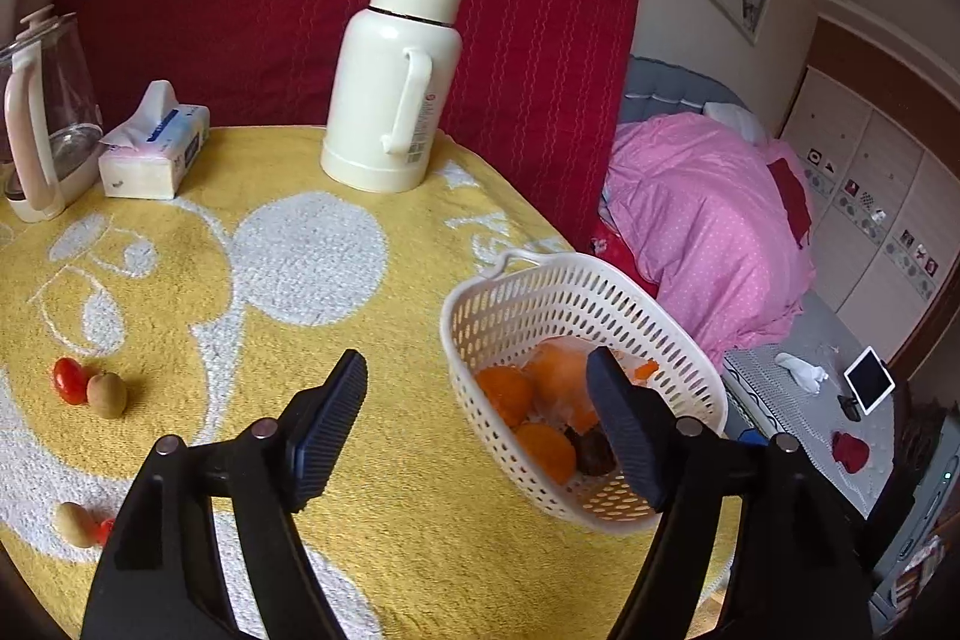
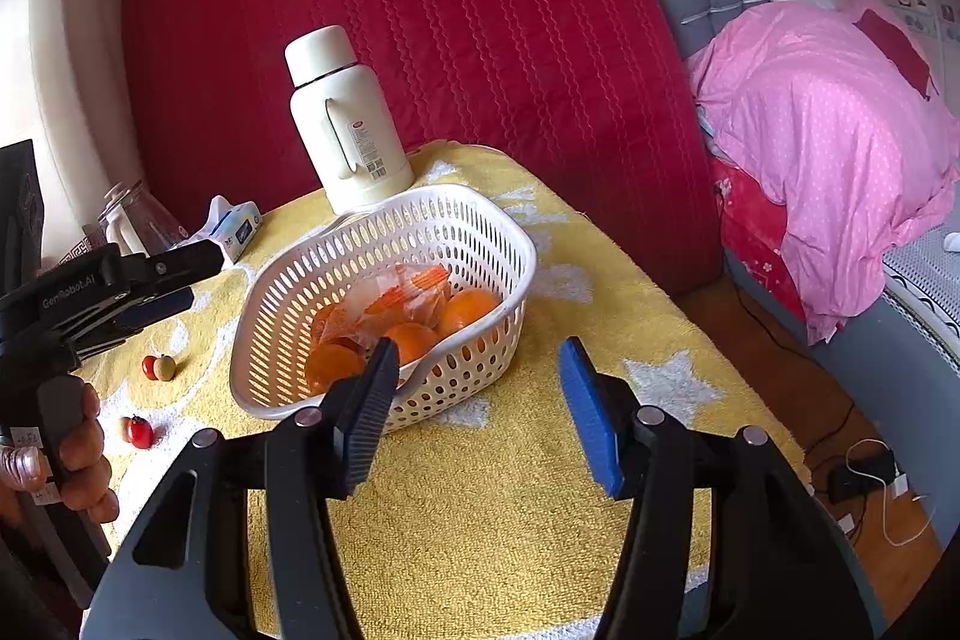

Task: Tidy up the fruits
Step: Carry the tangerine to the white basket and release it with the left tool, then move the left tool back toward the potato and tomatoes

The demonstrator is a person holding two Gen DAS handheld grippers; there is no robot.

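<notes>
on the yellow-and-white towel, left of the white perforated plastic basket of oranges, sit small red tomatoes and tan kiwis, pairs touching. likely light, soft, roll-prone: pinch gently across the middle. left gripper and right gripper both gape wide, holding nothing.

You've got open yellow towel between the fruit on the left and the white basket on the right. At the far edge, the thermos, tissue box and glass kettle block the way. Basket top is open from above.
</notes>
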